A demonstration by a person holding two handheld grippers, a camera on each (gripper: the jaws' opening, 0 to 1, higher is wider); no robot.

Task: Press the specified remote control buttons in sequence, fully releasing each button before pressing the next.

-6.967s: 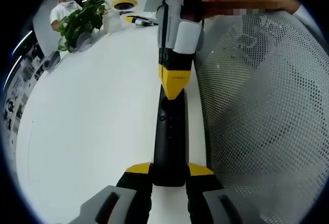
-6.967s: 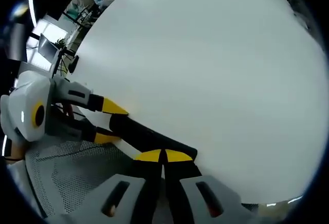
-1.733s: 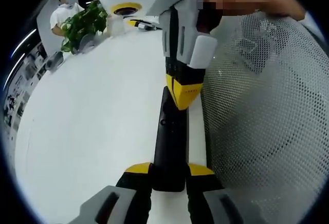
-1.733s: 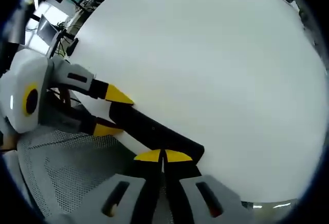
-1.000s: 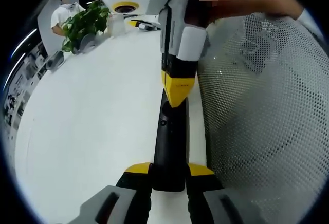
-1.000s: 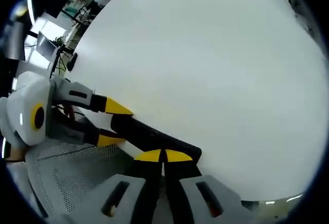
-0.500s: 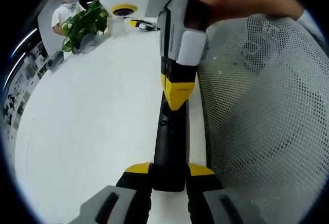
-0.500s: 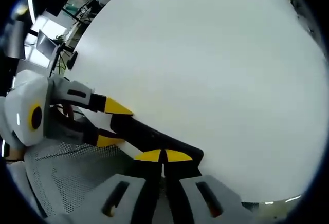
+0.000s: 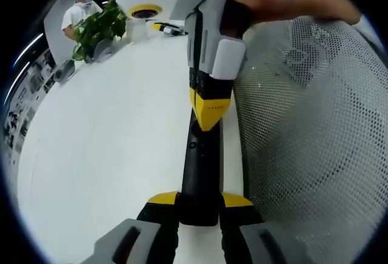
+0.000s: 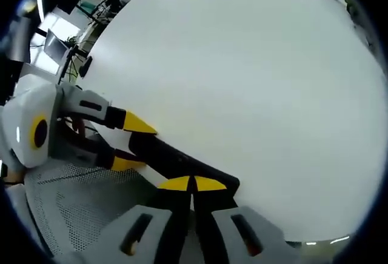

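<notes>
Currently the left gripper (image 9: 199, 200) has both yellow-tipped jaws clamped on the near end of the black remote control (image 9: 200, 173), which lies along the white table's (image 9: 109, 143) edge beside a white mesh chair back (image 9: 303, 143). The right gripper (image 9: 209, 109), jaws pressed together with nothing between them, has its tips down on the remote's far half, touching the button face. A potted plant (image 9: 97, 28) sits at the table's far edge, with a person (image 9: 76, 13) behind it.

The remote (image 9: 199, 173) lies on the table (image 9: 109, 137), beside its edge.
</notes>
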